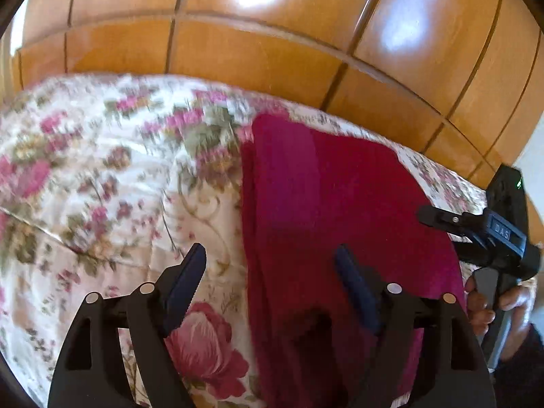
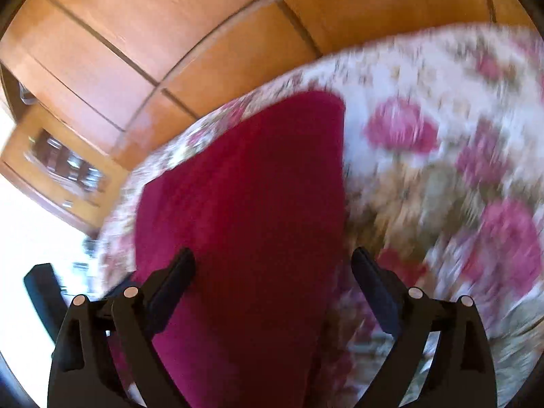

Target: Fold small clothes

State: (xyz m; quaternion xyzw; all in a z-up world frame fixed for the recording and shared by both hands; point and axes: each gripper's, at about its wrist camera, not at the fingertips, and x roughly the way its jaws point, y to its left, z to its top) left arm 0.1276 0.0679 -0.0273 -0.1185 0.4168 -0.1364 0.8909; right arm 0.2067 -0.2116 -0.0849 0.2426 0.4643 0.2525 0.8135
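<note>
My left gripper (image 1: pixel 272 268) stands with its jaws spread wide and nothing pressed between its pads. Its left finger (image 1: pixel 185 285) hangs over the floral bedspread (image 1: pixel 102 176), and its right finger (image 1: pixel 357 289) hangs over the crimson garment (image 1: pixel 340 204). The cloth's long left edge runs away from me between those two fingers, so this gripper straddles that edge without pinching it.

The garment lies flat on the bedspread as a smooth, folded red panel, stretching forward from under both my grippers toward the far side of the bed. Beyond it rises a glossy wooden wardrobe (image 1: pixel 272 34) with panelled doors.

My right gripper (image 2: pixel 272 272) is likewise released, its fingers parted as far as they show. In its own view the left finger (image 2: pixel 173 282) sits over the red cloth near its left border and the right finger (image 2: pixel 374 289) sits just off the cloth's right edge, above the flowered bedspread (image 2: pixel 442 136). The garment (image 2: pixel 244 204) fills the gap between them, but neither pad presses on it.

From the left wrist view I see the right gripper (image 1: pixel 476 231) off to the right of my left one, at the garment's right border, with my right hand (image 1: pixel 493 306) wrapped round its handle below.

Both views are smeared with blur.
</note>
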